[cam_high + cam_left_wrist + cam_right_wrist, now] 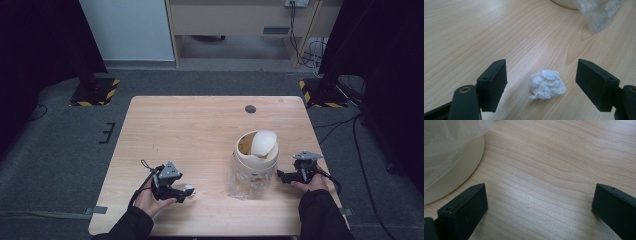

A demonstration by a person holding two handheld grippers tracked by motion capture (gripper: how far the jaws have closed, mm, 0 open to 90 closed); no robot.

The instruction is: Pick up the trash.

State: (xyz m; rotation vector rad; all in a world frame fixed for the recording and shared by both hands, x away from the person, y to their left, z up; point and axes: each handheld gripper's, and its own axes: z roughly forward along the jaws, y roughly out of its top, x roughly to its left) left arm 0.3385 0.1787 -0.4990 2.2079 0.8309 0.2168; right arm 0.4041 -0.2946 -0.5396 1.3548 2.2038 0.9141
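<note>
Down on the pale wooden table [200, 130], a small crumpled ball of white tissue [547, 84] lies between the spread jaws of the left claw [541, 83], touching neither jaw. Beside it to the right in the high view stands a cream round bin with a tilted swing lid [256, 150] and a clear plastic liner [599, 12] hanging down its side. The right claw [539, 207] rests low just beside the bin's base, its jaws wide apart with nothing between them.
</note>
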